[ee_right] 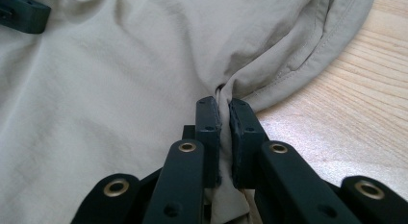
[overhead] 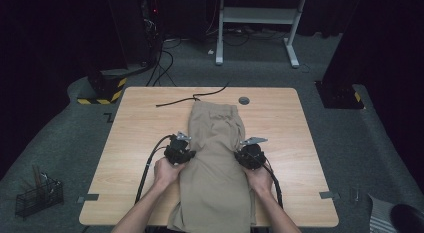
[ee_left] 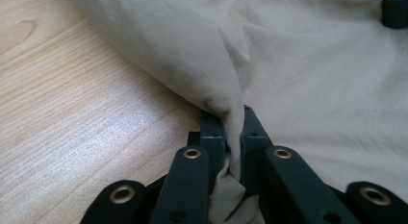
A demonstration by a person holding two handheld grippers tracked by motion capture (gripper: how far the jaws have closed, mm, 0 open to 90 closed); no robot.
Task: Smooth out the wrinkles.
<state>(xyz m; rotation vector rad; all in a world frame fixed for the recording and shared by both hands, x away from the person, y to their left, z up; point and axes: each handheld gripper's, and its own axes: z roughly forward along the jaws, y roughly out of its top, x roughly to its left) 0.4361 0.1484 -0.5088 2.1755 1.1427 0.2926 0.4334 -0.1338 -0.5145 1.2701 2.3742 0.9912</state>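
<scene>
Trousers (overhead: 215, 163), khaki, thin smooth cloth, lie lengthwise down the middle of the wooden table (overhead: 135, 138), waistband at the far end, legs running toward the near edge and hanging a little over it. Cloth flat in the main, soft creases across the seat; a stitched seam and hem curve along one side edge in the right gripper view.

Left gripper (overhead: 179, 152) sits at the trousers' left edge, about mid-length. In its own view the jaws are pressed together on a pinched-up ridge of the fabric (ee_left: 234, 137); cloth bunches between the pads and spills out below them. Bare wood lies just left of the pinch.

Right gripper (overhead: 250, 155) sits at the opposite edge, level with the left one. Its jaws are clamped on a fold of the side edge (ee_right: 223, 96), close by the stitched seam; a narrow strip of cloth shows between the pads.

A black cable (overhead: 175, 100) lies on the table beyond the waistband.
</scene>
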